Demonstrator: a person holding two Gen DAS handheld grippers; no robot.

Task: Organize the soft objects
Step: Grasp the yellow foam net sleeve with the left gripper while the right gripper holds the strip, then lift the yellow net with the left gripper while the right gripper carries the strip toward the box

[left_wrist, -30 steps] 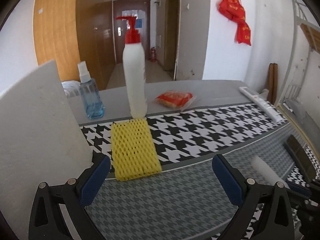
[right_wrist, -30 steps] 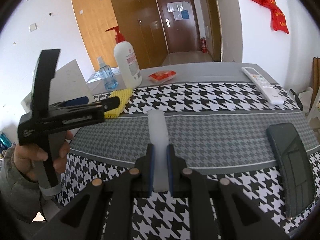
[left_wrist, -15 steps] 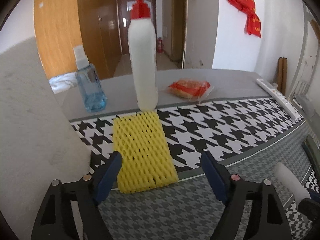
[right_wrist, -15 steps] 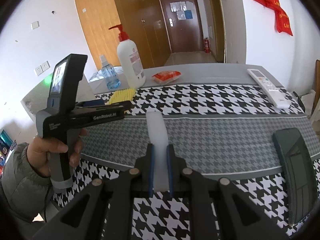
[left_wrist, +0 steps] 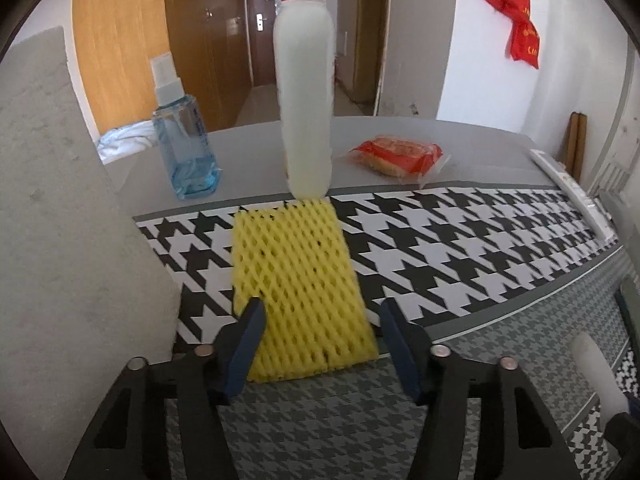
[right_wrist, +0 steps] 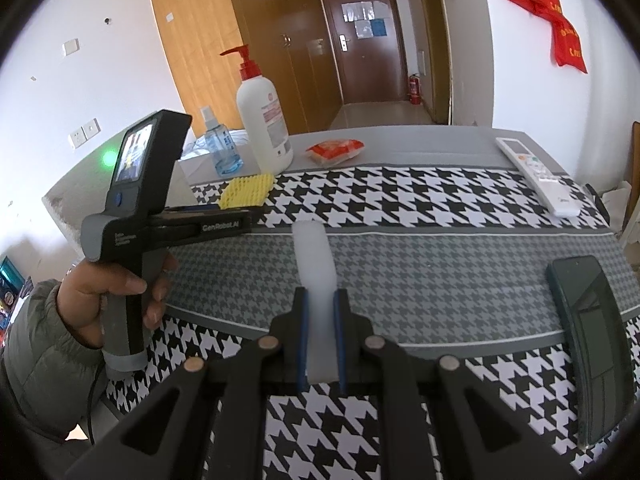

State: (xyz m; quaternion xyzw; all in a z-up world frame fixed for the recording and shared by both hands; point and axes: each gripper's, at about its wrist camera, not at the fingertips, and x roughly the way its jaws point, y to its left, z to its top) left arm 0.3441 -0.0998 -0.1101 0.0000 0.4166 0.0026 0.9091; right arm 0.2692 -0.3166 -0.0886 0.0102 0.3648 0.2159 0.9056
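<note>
Both views are bright with soft, even daylight and only faint shadows, slightly hazy and soft in the left view, bowed at the edges, with black rounded corners.

L gripper (left_wrist: pixel 320 332) closing — R gripper (right_wrist: pixel 320 336) clamped.

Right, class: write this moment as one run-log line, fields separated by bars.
left gripper: jaws just closing around yellow foam net, not pressing | right gripper: shut on white foam strip | stage: net pickup starting
</note>
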